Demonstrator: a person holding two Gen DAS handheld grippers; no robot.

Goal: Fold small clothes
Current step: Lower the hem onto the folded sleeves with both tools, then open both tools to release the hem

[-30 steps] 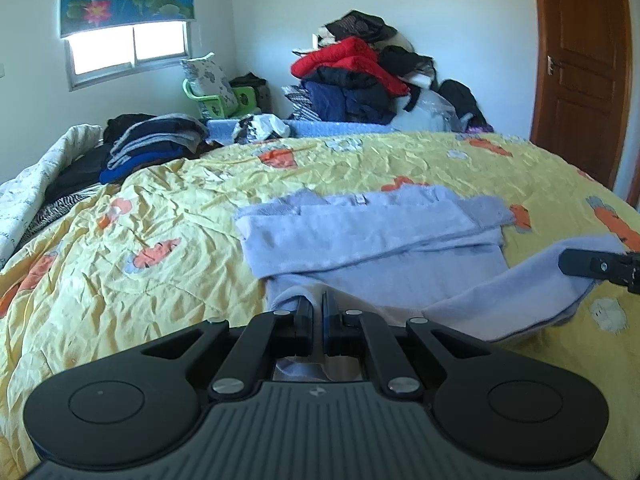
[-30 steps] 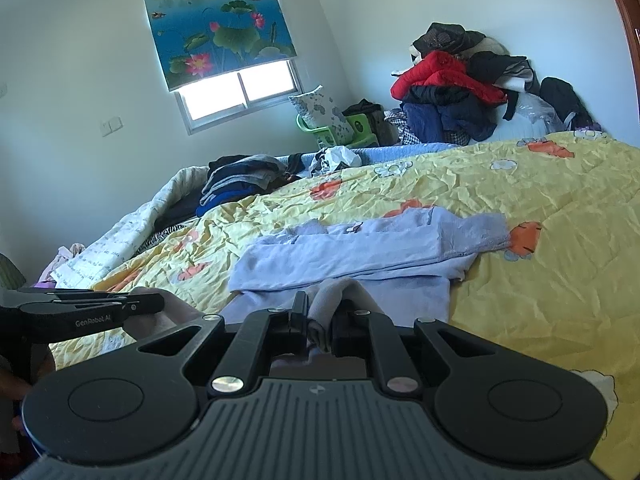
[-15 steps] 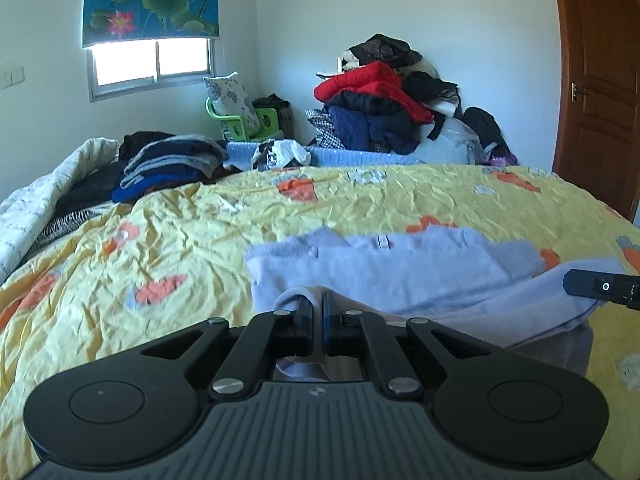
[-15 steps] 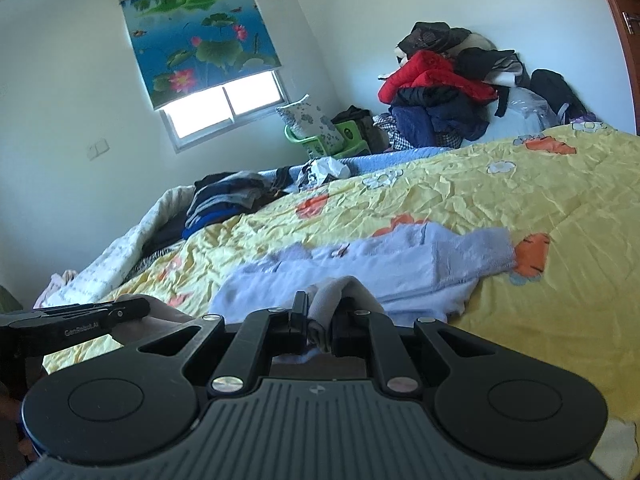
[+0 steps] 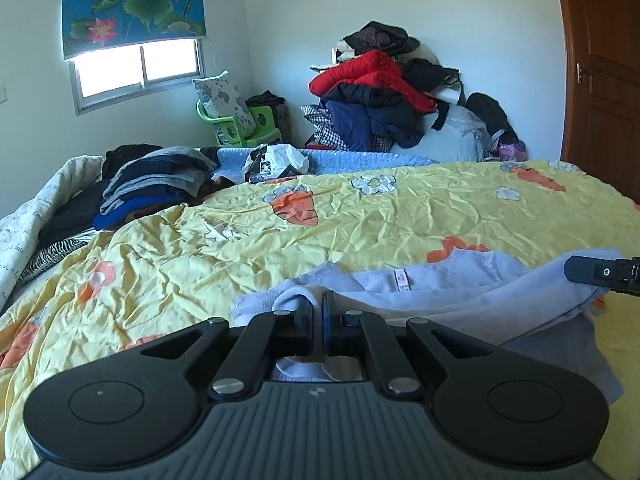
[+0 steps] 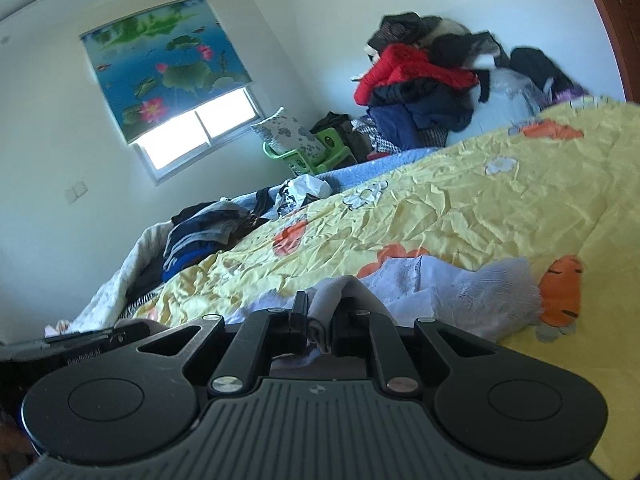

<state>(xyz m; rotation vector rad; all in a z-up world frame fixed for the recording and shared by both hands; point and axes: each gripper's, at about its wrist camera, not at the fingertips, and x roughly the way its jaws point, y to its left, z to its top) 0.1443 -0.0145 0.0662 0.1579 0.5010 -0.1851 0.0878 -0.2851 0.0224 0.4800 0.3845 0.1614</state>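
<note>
A small light-blue fleece top (image 5: 460, 292) lies on the yellow carrot-print bedspread (image 5: 360, 216), its near hem lifted and carried over the rest of the garment. My left gripper (image 5: 318, 314) is shut on a fold of that hem at the left. My right gripper (image 6: 320, 316) is shut on a bunched fold of the same top (image 6: 460, 288) at the right; its tip shows in the left wrist view (image 5: 600, 274). A white neck label (image 5: 401, 280) faces up. The left tool's side appears low left in the right wrist view (image 6: 80, 344).
A stack of folded dark clothes (image 5: 156, 184) sits at the bed's far left beside a white quilt (image 5: 36, 216). A crumpled white bag (image 5: 276, 162) lies at the far edge. Behind stand a green chair (image 5: 240, 128), a heap of jackets (image 5: 380, 88) and a wooden door (image 5: 600, 72).
Both grippers carried the lifted hem away from me over the top's body, covering most of it. The right gripper rolled, tilting its view.
</note>
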